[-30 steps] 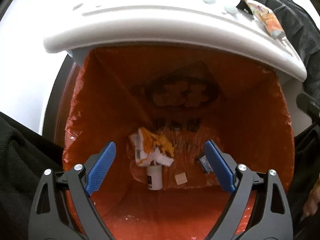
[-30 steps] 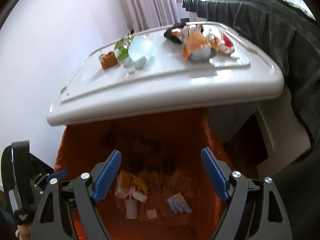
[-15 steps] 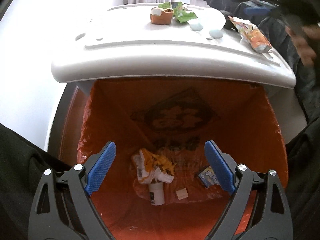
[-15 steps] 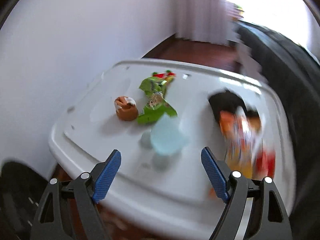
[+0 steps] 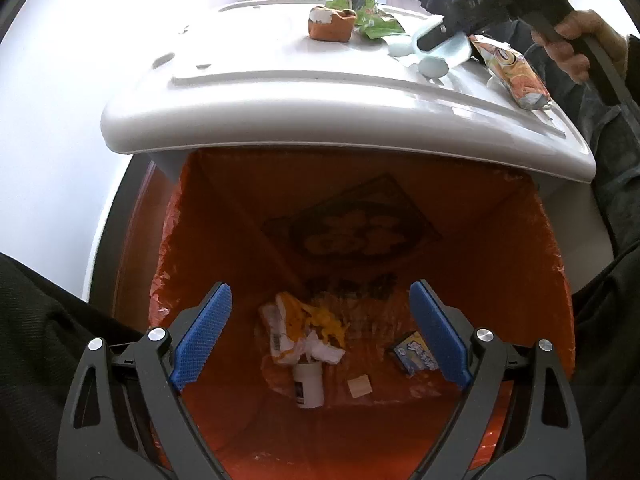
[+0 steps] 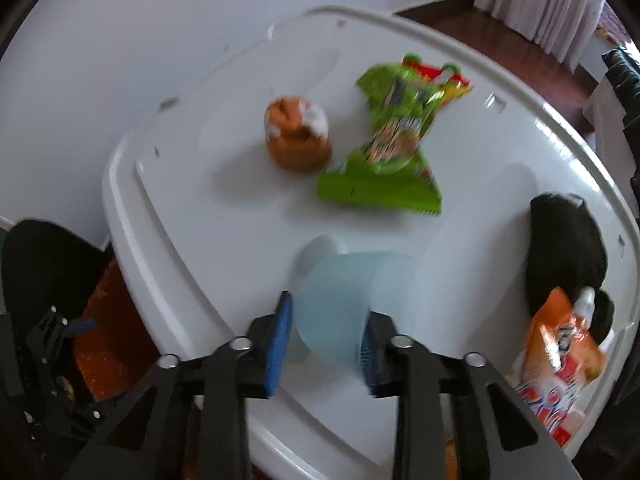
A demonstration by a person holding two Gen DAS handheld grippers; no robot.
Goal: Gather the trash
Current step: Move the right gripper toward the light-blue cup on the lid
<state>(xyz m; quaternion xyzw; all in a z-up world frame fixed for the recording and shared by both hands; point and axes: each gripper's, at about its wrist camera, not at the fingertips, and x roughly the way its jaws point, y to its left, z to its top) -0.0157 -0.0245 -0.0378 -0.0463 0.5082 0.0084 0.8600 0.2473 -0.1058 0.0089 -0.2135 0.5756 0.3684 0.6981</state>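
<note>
My right gripper (image 6: 326,320) is shut on a pale blue plastic cup (image 6: 340,308) lying on the white bin lid (image 6: 192,208); it also shows in the left wrist view (image 5: 440,38). My left gripper (image 5: 320,336) is open and empty above the bin's orange liner (image 5: 500,264). In the bin lie crumpled yellow-white wrappers (image 5: 304,332), a white bottle (image 5: 308,386) and a blue packet (image 5: 414,352). On the lid lie an orange cup (image 6: 298,136), a green wrapper (image 6: 396,140) and an orange snack bag (image 6: 560,356).
A black item (image 6: 564,252) lies on the lid's right side. A white wall (image 5: 60,100) stands left of the bin. Dark cloth (image 5: 616,152) hangs at the right. Curtains (image 6: 536,0) and wooden floor are behind.
My right gripper has risen from the bin opening to the lid and closed on the pale blue cup. My left gripper has drawn back a little and stays open.
</note>
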